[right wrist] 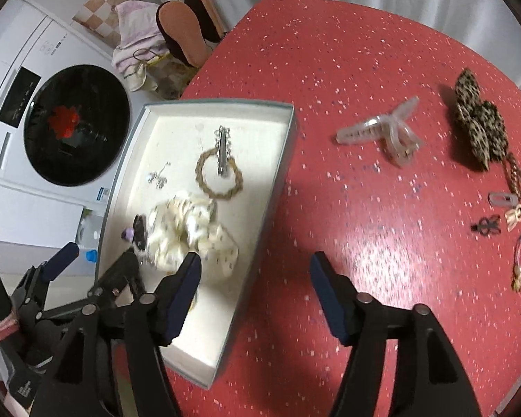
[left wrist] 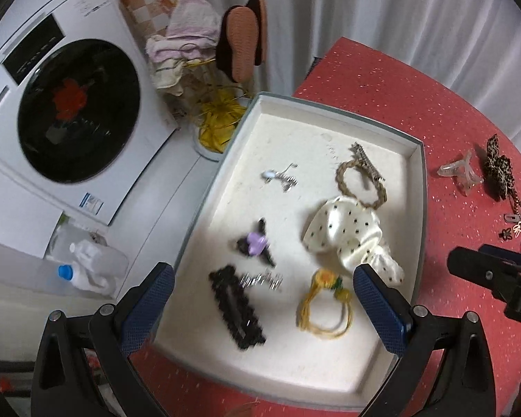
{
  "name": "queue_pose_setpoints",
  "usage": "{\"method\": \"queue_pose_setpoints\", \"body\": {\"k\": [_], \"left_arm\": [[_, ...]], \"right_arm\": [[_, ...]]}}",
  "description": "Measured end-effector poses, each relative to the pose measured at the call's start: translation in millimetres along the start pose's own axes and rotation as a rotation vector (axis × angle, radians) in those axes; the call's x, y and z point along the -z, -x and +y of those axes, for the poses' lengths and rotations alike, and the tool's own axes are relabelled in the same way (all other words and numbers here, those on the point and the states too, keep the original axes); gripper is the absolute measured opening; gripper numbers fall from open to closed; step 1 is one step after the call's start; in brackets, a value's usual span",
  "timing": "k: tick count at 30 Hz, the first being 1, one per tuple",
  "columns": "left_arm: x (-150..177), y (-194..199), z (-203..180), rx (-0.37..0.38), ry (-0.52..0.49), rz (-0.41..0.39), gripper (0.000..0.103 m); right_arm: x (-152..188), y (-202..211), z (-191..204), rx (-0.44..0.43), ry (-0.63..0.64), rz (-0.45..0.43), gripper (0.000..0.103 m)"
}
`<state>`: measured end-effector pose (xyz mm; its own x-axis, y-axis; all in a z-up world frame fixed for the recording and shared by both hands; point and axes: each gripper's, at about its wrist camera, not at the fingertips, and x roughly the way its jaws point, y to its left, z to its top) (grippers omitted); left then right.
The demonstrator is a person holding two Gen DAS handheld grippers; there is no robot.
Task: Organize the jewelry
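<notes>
A white tray with a grey rim sits on the red table. In it lie a polka-dot scrunchie, a braided ring with a silver clip, a yellow hair tie, a black clip, a purple clip and a small silver piece. My left gripper is open above the tray's near end. My right gripper is open over the table beside the tray. A clear claw clip, a leopard bow and several small clips lie on the table.
A white washing machine stands left of the table. Towels, slippers and a yellow rack are behind the tray. A plastic bottle lies on the floor. White curtains hang behind.
</notes>
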<state>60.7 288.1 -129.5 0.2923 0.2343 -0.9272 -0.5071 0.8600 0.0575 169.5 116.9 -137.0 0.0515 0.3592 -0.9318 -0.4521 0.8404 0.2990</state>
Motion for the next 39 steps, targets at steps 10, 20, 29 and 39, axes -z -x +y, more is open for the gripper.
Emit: {"method": "queue_pose_setpoints", "body": {"k": [10,20,29,39], "left_arm": [[38,45,9,0.018,0.060,0.044,0.103],[73,77,16,-0.015,0.055,0.093,0.103],[94,134,25,-0.026,0.036,0.025,0.103],[94,191,36,-0.020,0.079,-0.062,0.103]], "right_arm": [[52,25,5,0.010,0.011,0.051,0.082],[90,47,11,0.070,0.020,0.063,0.095],[111,103,29,0.160,0.067,-0.068,0.103],[123,162,59,0.202,0.164,-0.202,0.103]]}}
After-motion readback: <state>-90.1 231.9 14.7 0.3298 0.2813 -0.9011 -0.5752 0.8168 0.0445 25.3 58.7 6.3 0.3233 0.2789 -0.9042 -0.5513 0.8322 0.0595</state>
